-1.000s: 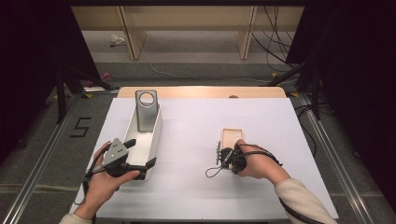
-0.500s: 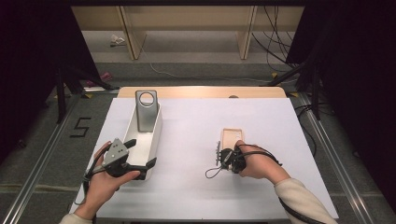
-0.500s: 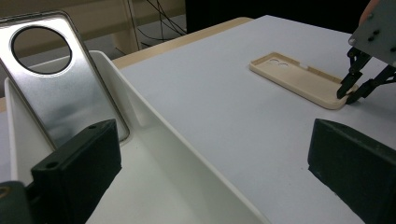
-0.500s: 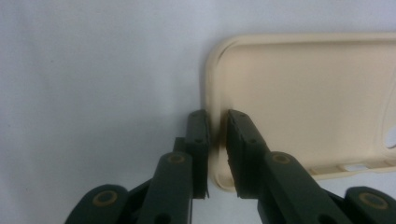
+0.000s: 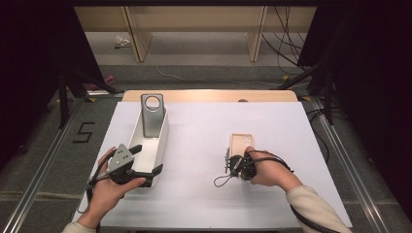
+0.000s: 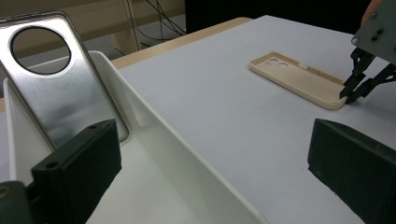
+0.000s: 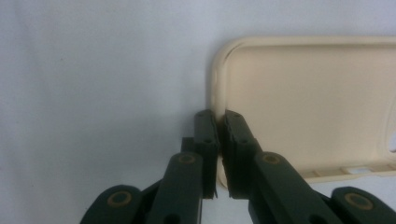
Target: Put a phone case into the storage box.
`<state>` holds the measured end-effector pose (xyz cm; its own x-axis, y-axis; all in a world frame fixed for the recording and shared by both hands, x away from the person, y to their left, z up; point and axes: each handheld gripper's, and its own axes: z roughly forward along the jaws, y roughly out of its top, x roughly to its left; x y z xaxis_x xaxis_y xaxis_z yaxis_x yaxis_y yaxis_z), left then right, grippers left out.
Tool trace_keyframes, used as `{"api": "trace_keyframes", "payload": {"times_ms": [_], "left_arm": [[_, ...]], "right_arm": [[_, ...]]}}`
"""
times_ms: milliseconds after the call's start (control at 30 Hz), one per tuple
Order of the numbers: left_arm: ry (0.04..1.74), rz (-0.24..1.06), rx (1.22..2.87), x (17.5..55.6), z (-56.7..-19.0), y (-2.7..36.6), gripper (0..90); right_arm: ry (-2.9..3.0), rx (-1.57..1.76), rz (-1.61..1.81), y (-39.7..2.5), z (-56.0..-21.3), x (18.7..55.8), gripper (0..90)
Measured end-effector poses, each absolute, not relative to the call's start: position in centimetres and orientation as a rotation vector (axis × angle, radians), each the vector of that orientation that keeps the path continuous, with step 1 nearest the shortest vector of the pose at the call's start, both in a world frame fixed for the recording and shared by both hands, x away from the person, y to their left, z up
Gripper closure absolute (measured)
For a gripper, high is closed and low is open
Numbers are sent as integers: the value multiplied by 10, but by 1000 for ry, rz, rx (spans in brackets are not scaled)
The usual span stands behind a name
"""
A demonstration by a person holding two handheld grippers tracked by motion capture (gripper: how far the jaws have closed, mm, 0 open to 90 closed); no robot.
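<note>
A beige phone case point(image 5: 241, 141) lies hollow side up on the white table, right of centre. My right gripper point(image 5: 238, 155) is shut on the rim of its near edge; in the right gripper view the jaws pinch that rim point(image 7: 217, 119) of the case point(image 7: 308, 102). A silver metal plate point(image 5: 151, 116) with a round hole leans inside a long white tray point(image 5: 163, 127) on the left. My left gripper point(image 5: 148, 159) stands open astride the tray's right wall point(image 6: 154, 126), one jaw inside, one over the table. The left gripper view also has the plate point(image 6: 65, 84), the case point(image 6: 294, 77) and the right gripper point(image 6: 357, 91).
The white table top point(image 5: 204, 194) ends in a wooden strip point(image 5: 209, 95) at the far side. Beyond it are wooden shelf legs and cables on the floor. Metal rails run along both sides of the table.
</note>
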<state>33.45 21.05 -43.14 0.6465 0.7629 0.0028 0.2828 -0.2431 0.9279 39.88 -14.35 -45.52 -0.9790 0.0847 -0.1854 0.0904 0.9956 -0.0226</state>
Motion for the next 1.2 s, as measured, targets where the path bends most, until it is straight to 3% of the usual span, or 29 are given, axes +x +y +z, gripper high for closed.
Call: {"api": "trace_keyframes", "payload": {"times_ms": [500, 1200], "left_arm": [[839, 566, 1811, 334, -431, 211, 26], [840, 568, 1804, 334, -431, 211, 31]], "right_arm": [[2963, 181, 49, -153, -450, 398, 866], [2819, 295, 514, -182, -425, 391, 872]]}}
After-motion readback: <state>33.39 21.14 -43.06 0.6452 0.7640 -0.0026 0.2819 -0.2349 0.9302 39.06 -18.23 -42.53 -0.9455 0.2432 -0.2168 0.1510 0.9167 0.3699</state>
